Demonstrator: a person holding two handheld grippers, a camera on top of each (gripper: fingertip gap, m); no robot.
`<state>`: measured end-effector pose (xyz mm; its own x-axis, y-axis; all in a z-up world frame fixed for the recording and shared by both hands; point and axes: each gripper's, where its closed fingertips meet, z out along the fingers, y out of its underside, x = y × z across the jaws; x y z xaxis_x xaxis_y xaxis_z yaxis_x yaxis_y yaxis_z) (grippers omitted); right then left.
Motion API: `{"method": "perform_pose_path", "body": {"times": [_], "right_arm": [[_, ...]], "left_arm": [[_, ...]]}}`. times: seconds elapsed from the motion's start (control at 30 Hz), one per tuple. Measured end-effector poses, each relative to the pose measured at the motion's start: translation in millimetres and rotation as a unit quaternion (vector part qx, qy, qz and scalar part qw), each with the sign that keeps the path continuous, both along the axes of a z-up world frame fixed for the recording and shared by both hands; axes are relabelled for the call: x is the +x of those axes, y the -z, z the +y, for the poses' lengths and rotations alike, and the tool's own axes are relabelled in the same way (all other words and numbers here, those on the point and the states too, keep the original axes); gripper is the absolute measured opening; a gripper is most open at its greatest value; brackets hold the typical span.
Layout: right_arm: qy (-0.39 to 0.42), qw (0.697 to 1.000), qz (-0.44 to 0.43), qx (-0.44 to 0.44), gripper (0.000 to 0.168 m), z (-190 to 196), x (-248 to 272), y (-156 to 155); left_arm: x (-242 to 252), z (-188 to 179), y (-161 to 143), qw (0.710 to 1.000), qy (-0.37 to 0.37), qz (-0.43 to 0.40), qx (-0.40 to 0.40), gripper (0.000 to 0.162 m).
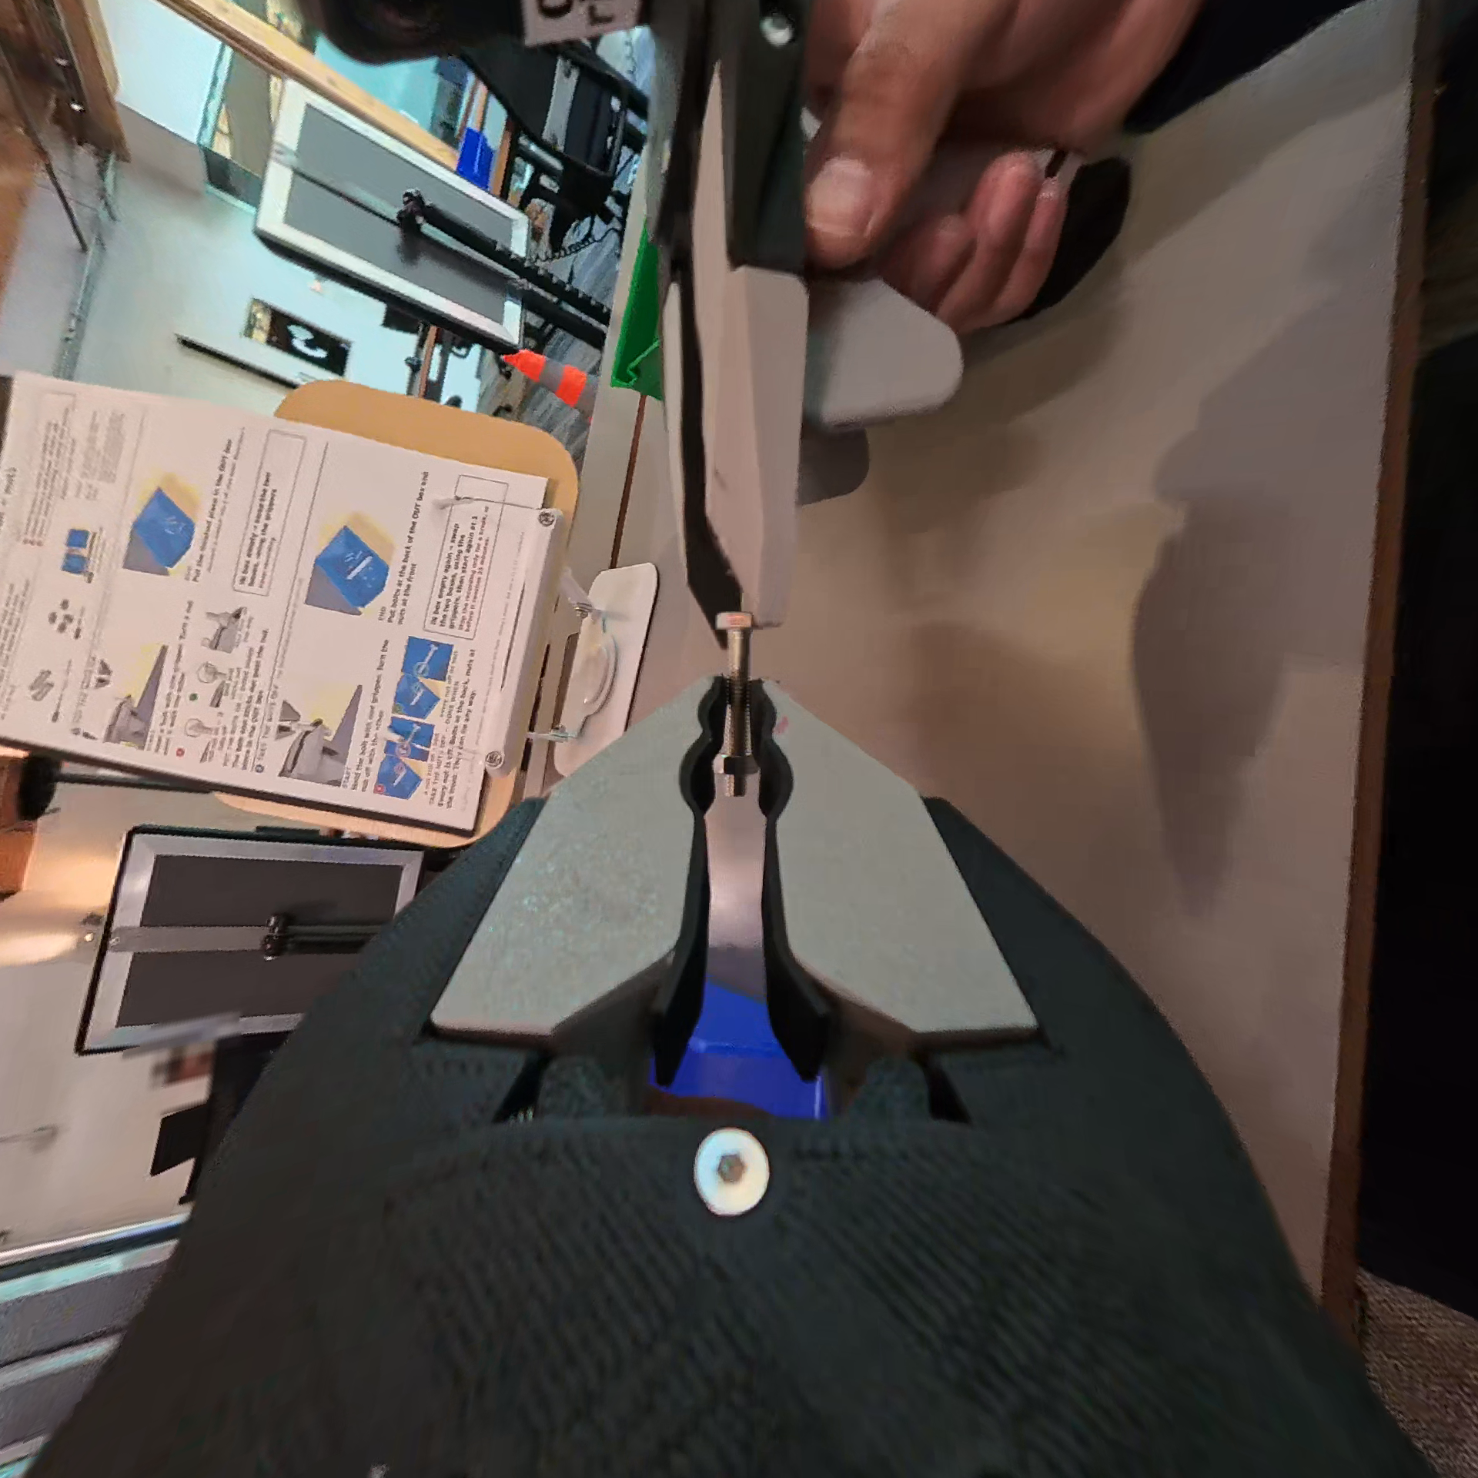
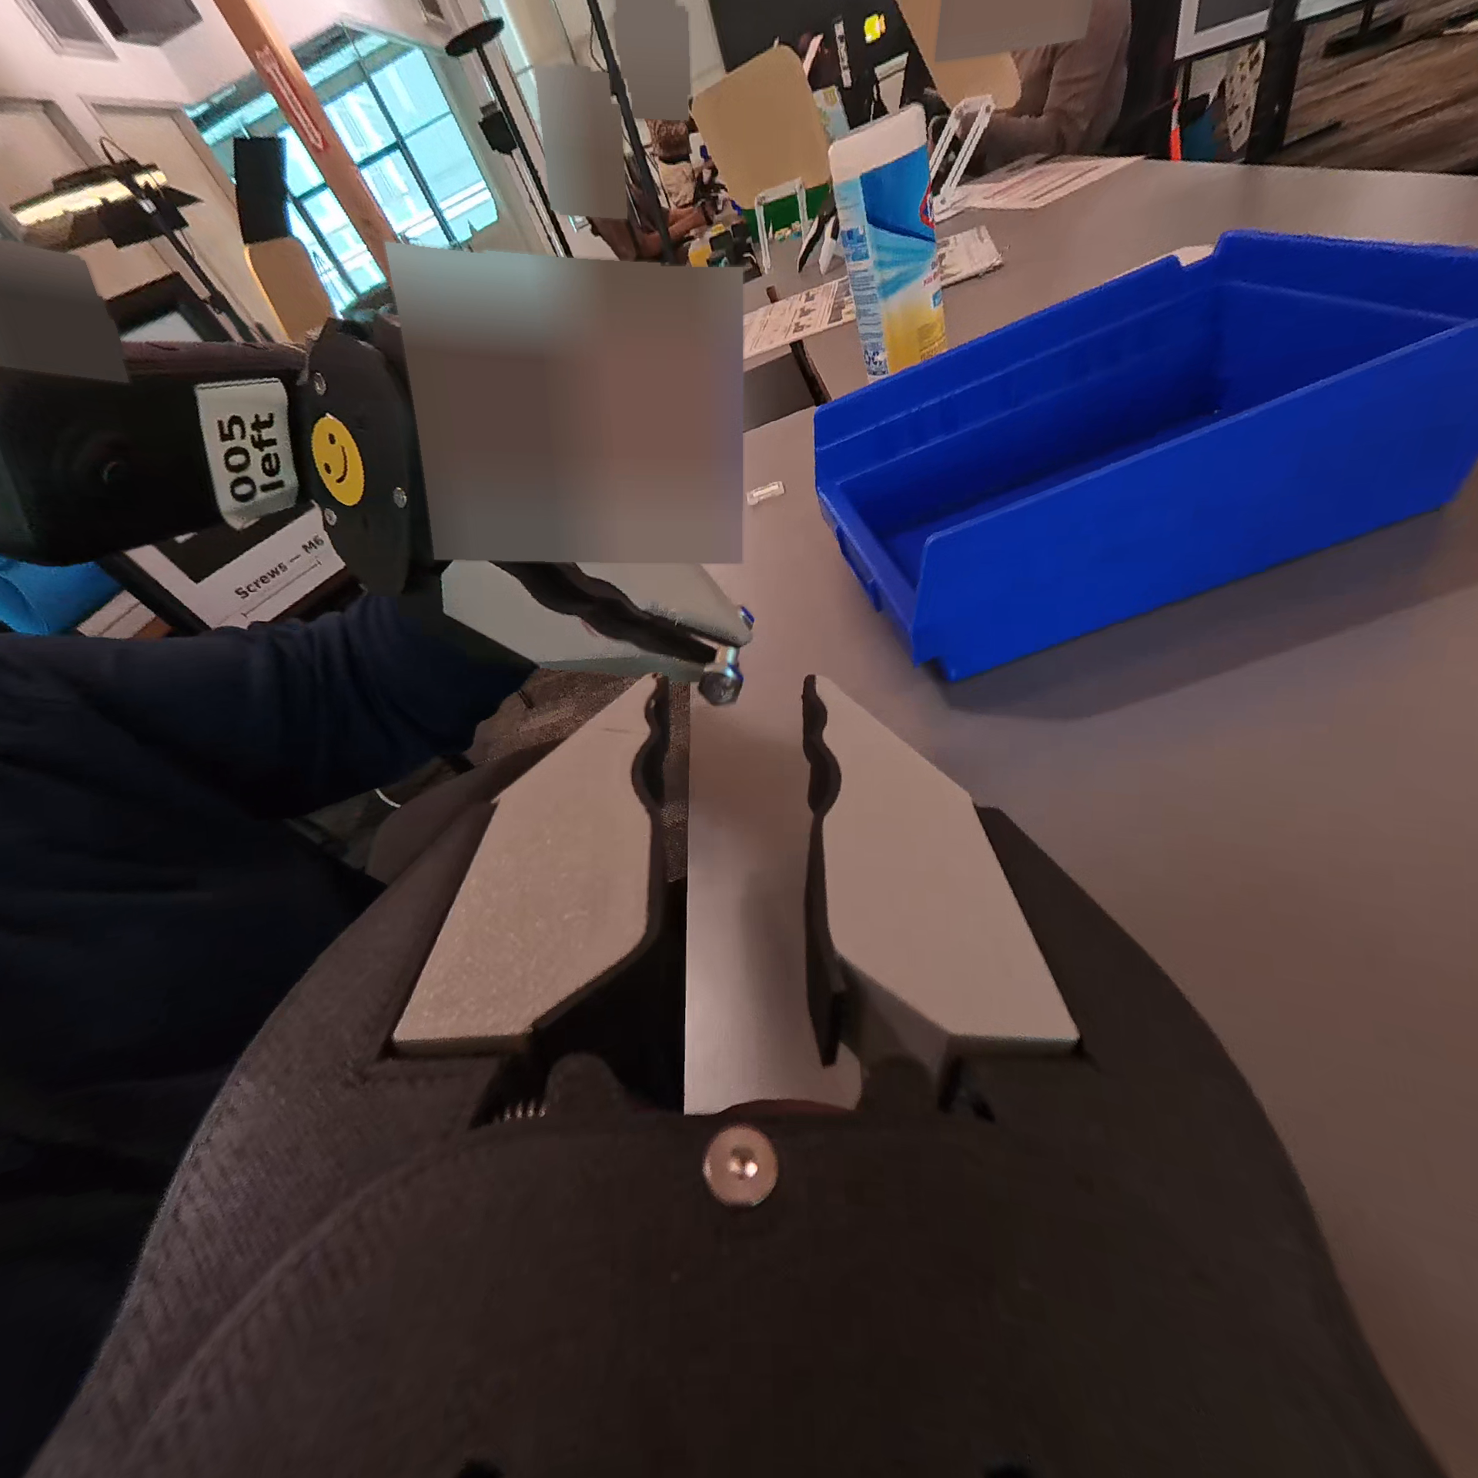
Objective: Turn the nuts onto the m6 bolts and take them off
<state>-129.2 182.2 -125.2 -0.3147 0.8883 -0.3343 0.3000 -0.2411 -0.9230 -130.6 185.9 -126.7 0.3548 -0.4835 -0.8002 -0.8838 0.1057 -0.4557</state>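
My left gripper is shut on a silver M6 bolt, which lies along the gap between its fingers. A nut sits on the thread near the bolt's inner end. The bolt's hex head sticks out past the fingertips. My right gripper is open and empty. Its fingertips come down from above to the bolt head in the left wrist view. In the right wrist view the left gripper reaches in from the left, and the bolt head lies between my right fingertips, closer to the left finger.
A blue bin stands on the grey table to the right; a wipes canister is behind it. A small white piece lies near the bin. An instruction sheet on a stand is to the left. A person's hand holds the right gripper. The tips of both grippers are at nearly the same place.
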Motion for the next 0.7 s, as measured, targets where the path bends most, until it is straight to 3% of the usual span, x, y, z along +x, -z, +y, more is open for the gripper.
{"method": "perform_pose_path", "body": {"times": [0.07,0.13,0.37,0.7], "right_arm": [[-0.004,1.000,-0.010,-0.001,0.027,-2,-1,5],[-0.015,1.000,-0.014,-0.001,0.008,-4,-1,10],[-0.022,0.999,-0.016,-0.042,0.008,0,-2,19],[-0.037,0.997,-0.010,-0.070,0.007,2,-4,28]], "left_arm": [[6,-1,6,1.000,0.009,0.001,-0.013,0.003],[7,2,12,1.000,0.008,0.009,-0.016,0.004],[6,6,20,0.999,0.018,-0.025,-0.020,0.004],[2,7,25,1.000,0.015,-0.010,-0.010,0.004]]}}
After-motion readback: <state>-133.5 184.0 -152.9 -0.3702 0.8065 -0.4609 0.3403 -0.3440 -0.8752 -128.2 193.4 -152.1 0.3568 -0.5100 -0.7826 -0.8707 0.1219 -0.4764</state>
